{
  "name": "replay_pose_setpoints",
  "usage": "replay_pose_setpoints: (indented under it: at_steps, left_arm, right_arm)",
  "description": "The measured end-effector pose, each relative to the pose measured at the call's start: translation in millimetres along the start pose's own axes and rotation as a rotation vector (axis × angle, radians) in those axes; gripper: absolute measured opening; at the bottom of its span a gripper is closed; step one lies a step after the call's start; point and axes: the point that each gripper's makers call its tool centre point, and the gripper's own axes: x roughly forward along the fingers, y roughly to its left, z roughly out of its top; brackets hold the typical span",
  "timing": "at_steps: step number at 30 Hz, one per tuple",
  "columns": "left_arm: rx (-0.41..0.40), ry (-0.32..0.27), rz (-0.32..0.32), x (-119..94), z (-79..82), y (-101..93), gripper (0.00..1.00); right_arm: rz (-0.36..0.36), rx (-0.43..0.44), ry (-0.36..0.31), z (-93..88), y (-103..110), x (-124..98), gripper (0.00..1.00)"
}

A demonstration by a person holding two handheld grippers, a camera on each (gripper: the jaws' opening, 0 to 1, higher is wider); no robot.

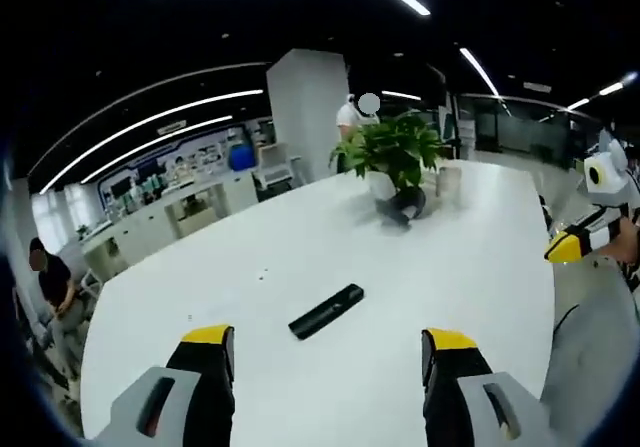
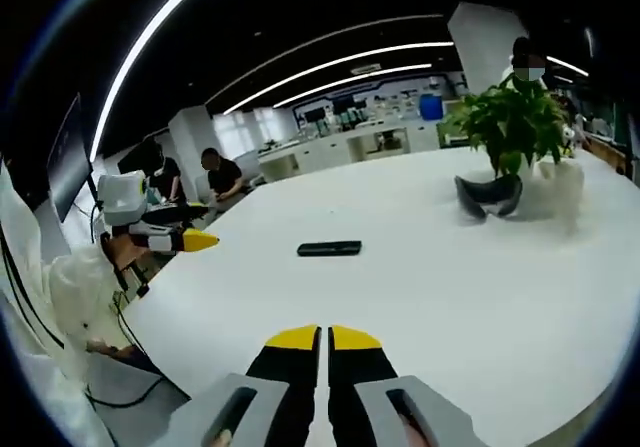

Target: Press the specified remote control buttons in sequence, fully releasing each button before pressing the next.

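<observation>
The remote control (image 1: 326, 310) lies flat on the white table (image 1: 480, 267), ahead of both grippers and untouched. The left gripper (image 1: 327, 352) hangs with jaws wide apart; the right gripper (image 2: 321, 339) has jaws closed together, good for pressing: bring its tip down squarely on one button, then lift clear.

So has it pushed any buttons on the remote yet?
Nothing looks done yet. The remote lies flat on the white table, untouched, with both grippers well back from it. The left hand-held gripper is open; the right hand-held gripper is shut, maybe ready to poke. Every button press is left, and which buttons cannot be told.
</observation>
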Motion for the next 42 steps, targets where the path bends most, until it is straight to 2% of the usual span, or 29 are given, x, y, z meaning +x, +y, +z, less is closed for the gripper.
replay_pose_setpoints:
  at_steps: [6, 8, 12, 14, 19, 20, 22, 24, 27, 32, 35, 42]
  left_arm:
    - [0.071, 0.051, -0.069, 31, 0.5, 7.9, 0.73]
    - [0.073, 0.084, -0.100, 42, -3.0, 7.9, 0.75]
    - [0.094, 0.127, -0.147, 63, -7.7, 10.2, 0.71]
    - [0.143, 0.161, -0.172, 76, -13.0, 13.4, 0.70]
    - [0.200, 0.216, -0.232, 105, -20.9, 17.3, 0.63]
    - [0.224, 0.241, -0.263, 111, -25.2, 16.6, 0.61]
    - [0.242, 0.251, -0.273, 123, -27.8, 20.1, 0.56]
    - [0.250, 0.273, -0.286, 131, -32.1, 23.3, 0.56]
    - [0.304, 0.304, -0.316, 147, -38.7, 29.2, 0.53]
    - [0.341, 0.373, -0.358, 163, -58.7, 32.6, 0.44]
    - [0.361, 0.401, -0.376, 172, -69.1, 34.8, 0.43]
    - [0.366, 0.445, -0.425, 183, -80.4, 35.6, 0.39]
  right_arm:
    - [0.014, 0.025, 0.034, -5.5, -3, 3, 0.00]
    - [0.017, 0.024, 0.047, -7.4, -5, 5, 0.00]
    - [0.013, 0.050, 0.058, -8.9, -9, 6, 0.00]
    - [0.007, 0.056, 0.062, -10.2, -10, 6, 0.00]
    - [-0.001, 0.070, 0.096, -19.5, -13, 8, 0.00]
    - [-0.002, 0.072, 0.102, -21.1, -14, 9, 0.00]
    - [-0.001, 0.076, 0.116, -23.6, -14, 10, 0.00]
    - [-0.001, 0.077, 0.124, -24.3, -15, 11, 0.00]
    - [0.001, 0.078, 0.134, -24.0, -15, 12, 0.00]
    - [0.002, 0.076, 0.154, -25.4, -17, 16, 0.00]
    - [0.003, 0.075, 0.160, -25.6, -17, 17, 0.00]
    - [0.008, 0.079, 0.180, -30.5, -17, 18, 0.00]
